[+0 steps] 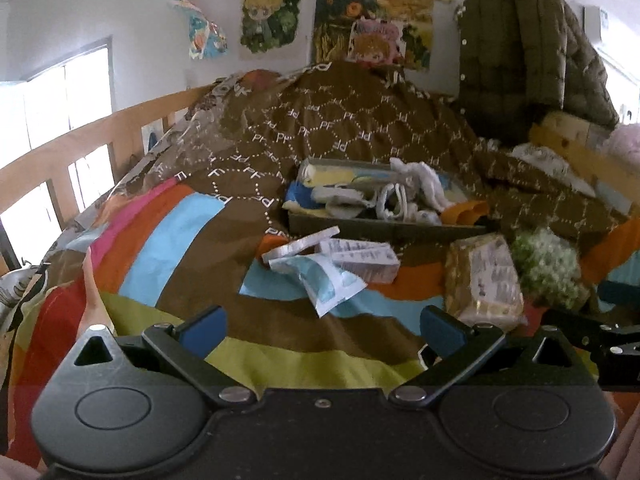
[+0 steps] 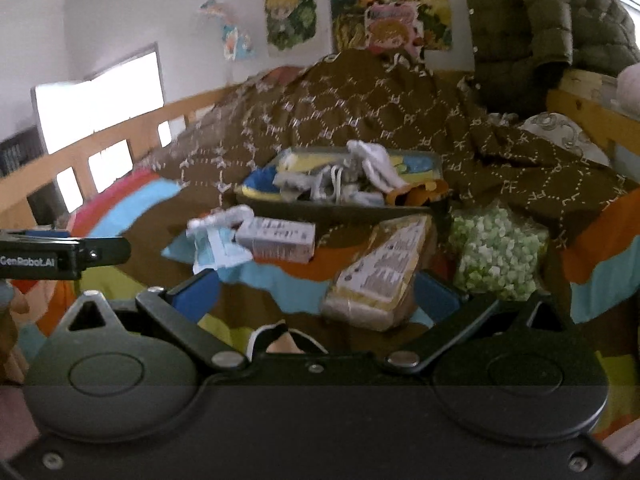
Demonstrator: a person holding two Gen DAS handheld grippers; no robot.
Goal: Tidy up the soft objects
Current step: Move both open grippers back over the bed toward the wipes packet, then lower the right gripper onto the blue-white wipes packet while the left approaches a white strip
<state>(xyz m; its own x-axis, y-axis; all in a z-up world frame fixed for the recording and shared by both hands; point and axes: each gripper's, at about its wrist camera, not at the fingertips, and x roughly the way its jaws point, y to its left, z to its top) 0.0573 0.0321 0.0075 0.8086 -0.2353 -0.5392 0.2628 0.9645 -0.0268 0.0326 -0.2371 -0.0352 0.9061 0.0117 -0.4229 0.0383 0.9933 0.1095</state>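
Soft packets [image 1: 320,276] lie jumbled before a sock-filled box [image 1: 384,224]; both jaws gape wide.

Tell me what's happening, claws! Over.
Left claw open, empty. Right claw open, empty. Grey tray of white socks untouched on striped bedspread. Yellow wrapped packet just ahead of right claw.

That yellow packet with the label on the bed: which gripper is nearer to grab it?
Right, probably. The yellow packet lies just ahead of the open right gripper, nearly between its fingers; for the left gripper it sits off to the side.
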